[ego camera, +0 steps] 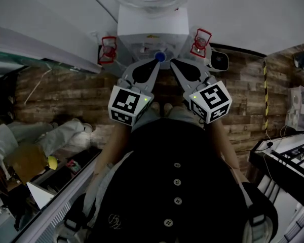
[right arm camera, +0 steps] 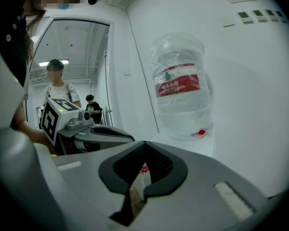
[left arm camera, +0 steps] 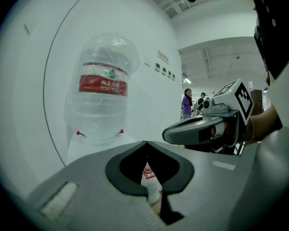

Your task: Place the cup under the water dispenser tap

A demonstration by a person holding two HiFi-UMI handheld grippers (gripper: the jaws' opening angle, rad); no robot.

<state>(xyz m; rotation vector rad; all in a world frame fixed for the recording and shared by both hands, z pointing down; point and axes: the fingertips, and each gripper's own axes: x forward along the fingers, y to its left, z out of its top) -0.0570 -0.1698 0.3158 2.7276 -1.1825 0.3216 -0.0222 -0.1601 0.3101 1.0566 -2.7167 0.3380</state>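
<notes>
A white water dispenser (ego camera: 152, 27) stands straight ahead against the wall, with a clear bottle (left arm camera: 103, 88) with a red label on top, also in the right gripper view (right arm camera: 179, 88). Its blue tap (ego camera: 160, 56) sticks out at the front. My left gripper (ego camera: 157, 63) points at the dispenser with its tip just below the tap, jaws shut and empty (left arm camera: 147, 142). My right gripper (ego camera: 173, 64) is beside it on the right, also shut with nothing held (right arm camera: 144, 142). No cup shows in any view.
A red wire frame (ego camera: 108, 49) hangs on the dispenser's left side and another (ego camera: 200, 42) on its right. A person in pale clothes (ego camera: 40, 135) crouches on the wooden floor at left. Dark equipment (ego camera: 294, 161) stands at right. People stand in the far background (right arm camera: 58, 88).
</notes>
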